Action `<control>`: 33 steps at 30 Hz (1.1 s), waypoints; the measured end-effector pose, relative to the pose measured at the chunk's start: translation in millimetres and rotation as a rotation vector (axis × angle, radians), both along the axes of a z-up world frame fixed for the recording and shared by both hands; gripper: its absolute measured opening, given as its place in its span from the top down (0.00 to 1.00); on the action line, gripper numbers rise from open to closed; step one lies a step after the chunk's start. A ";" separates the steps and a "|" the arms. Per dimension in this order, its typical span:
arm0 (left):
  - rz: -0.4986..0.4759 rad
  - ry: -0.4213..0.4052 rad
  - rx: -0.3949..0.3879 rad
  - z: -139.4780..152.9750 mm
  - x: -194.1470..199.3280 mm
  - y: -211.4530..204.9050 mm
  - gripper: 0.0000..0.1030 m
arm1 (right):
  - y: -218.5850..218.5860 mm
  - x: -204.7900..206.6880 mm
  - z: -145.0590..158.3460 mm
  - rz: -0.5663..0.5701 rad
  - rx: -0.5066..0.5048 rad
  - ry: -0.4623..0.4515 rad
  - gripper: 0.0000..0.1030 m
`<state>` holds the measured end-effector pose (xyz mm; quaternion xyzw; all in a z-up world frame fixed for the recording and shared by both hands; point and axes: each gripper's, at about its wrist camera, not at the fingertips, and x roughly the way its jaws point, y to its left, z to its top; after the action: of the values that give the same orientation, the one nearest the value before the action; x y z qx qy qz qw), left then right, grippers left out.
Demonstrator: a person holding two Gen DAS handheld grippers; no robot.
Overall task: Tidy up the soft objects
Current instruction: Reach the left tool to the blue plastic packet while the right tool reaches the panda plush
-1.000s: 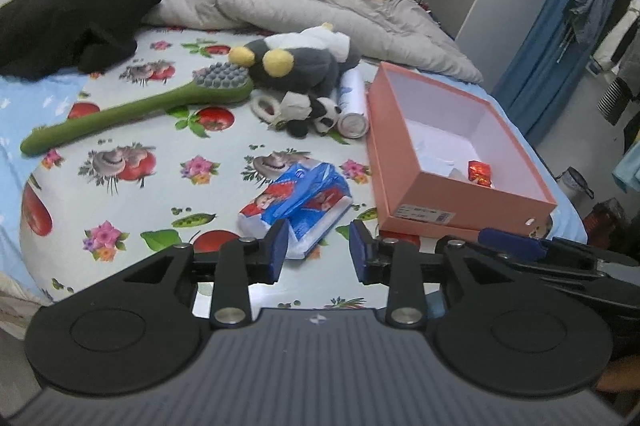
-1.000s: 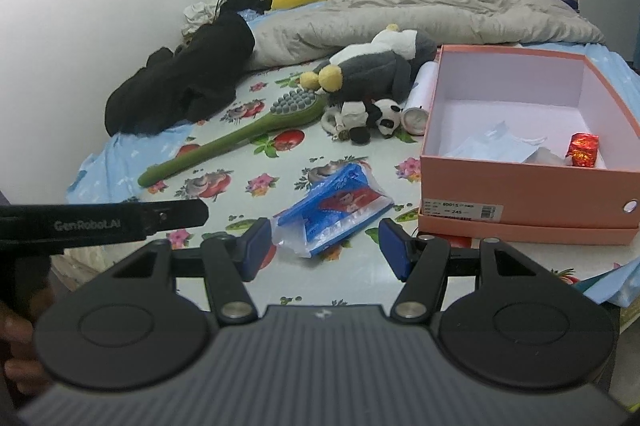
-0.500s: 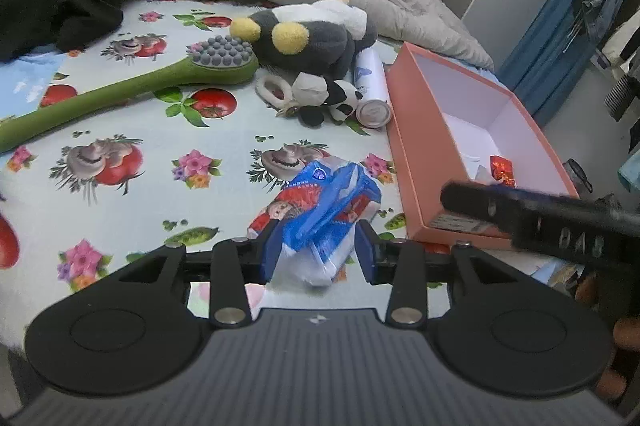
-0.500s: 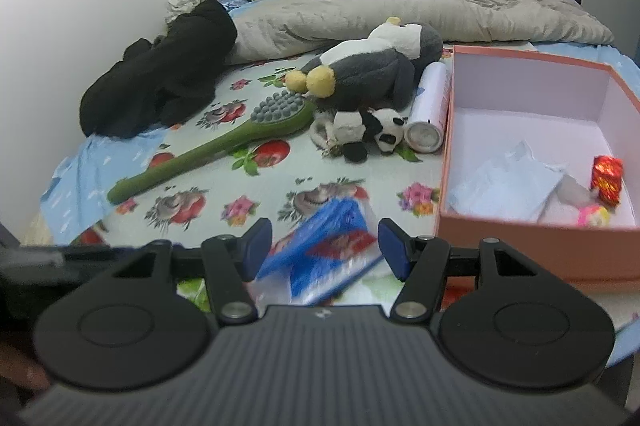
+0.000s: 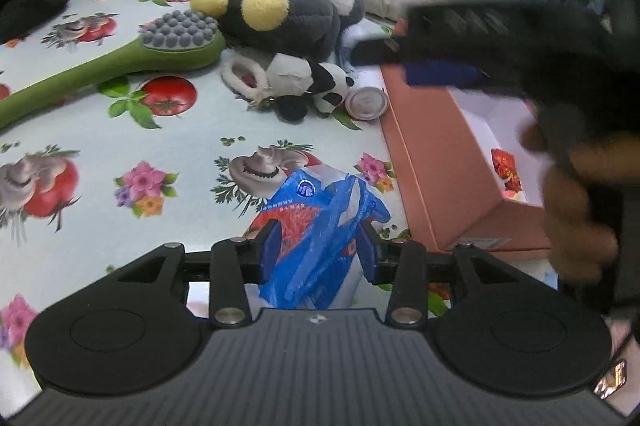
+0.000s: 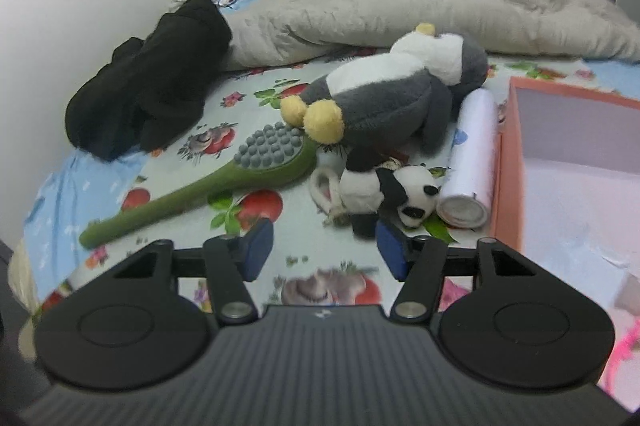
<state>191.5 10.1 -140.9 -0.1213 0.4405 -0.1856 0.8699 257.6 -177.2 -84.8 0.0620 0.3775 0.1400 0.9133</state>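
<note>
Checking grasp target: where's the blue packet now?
Left wrist view, low centre: the blue packet lies on the bedsheet between the left tool's fingers, left of the pink box.

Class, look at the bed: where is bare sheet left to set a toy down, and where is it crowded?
Free: the sheet in front of the green brush, left of the blue packet. Crowded: the grey plush, panda and white tube bunch against the pink box.

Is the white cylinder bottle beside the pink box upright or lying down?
Lying down. The white bottle rests lengthwise on the bedsheet beside the pink box, its round end facing the camera.
</note>
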 end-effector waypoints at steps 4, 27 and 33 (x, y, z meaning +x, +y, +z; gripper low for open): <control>-0.058 0.009 0.003 -12.2 15.9 -2.6 0.55 | 0.8 38.8 -17.1 0.001 0.005 0.026 0.44; -0.203 0.017 -0.042 -41.2 48.0 -18.1 0.56 | 10.4 148.3 -67.8 -0.018 -0.001 0.102 0.72; -0.215 0.020 -0.083 -37.8 45.8 -18.3 0.55 | 2.6 133.8 -55.9 -0.014 0.014 0.088 0.74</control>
<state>237.3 -8.2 -178.8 -0.1113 0.4515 -0.2948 0.8348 391.4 -174.6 -140.6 0.0773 0.4159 0.1333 0.8963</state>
